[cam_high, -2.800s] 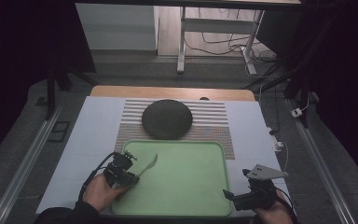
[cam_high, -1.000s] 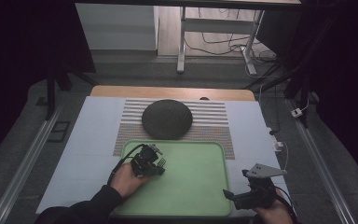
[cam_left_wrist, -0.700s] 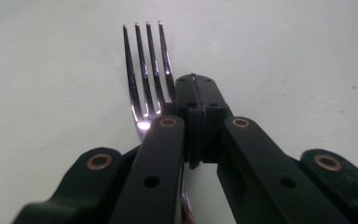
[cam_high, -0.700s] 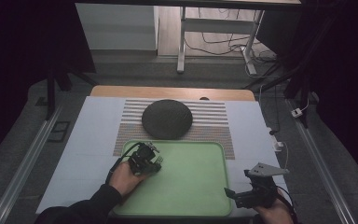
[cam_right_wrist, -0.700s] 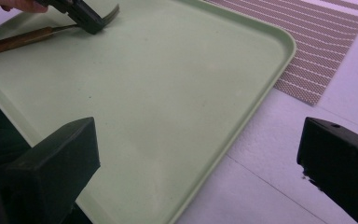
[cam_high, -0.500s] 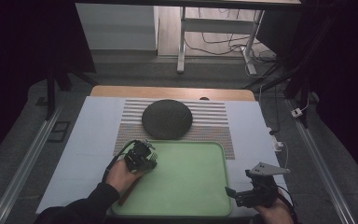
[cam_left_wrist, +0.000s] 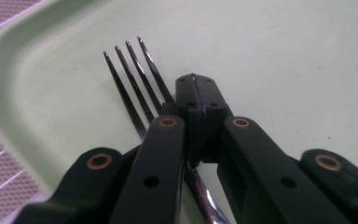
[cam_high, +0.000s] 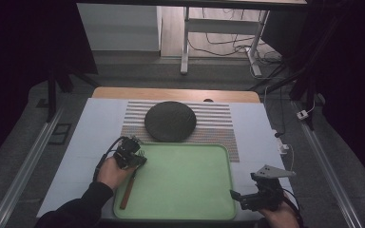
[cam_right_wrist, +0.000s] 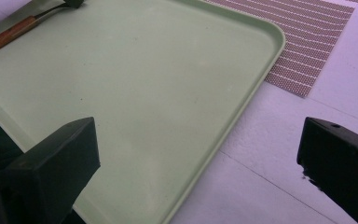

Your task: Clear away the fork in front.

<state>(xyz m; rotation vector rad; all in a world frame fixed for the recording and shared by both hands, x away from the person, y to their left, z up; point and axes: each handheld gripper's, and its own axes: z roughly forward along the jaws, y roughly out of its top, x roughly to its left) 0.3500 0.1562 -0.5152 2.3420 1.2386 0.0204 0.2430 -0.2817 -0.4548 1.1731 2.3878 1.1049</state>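
A fork with a wooden handle (cam_high: 128,191) lies along the left side of the green tray (cam_high: 185,190). Its tines (cam_left_wrist: 130,79) point toward the tray's far left corner. My left gripper (cam_high: 132,154) is shut on the fork's metal neck, jaws pressed together just behind the tines (cam_left_wrist: 195,91). My right gripper (cam_high: 240,198) is by the tray's near right corner. It stands open (cam_right_wrist: 198,154) and holds nothing, with tray and white table between its jaws. From there the fork's handle (cam_right_wrist: 9,35) shows at the far side of the tray (cam_right_wrist: 144,70).
A dark round plate (cam_high: 170,121) sits on a striped placemat (cam_high: 218,123) just beyond the tray. The mat (cam_right_wrist: 307,32) reaches past the tray's far right corner. White table covering surrounds both; a small white plug (cam_high: 284,147) lies at the right edge.
My left gripper has carried the fork leftward from near the tray's middle to its far left corner. The right gripper has stayed open and almost still.
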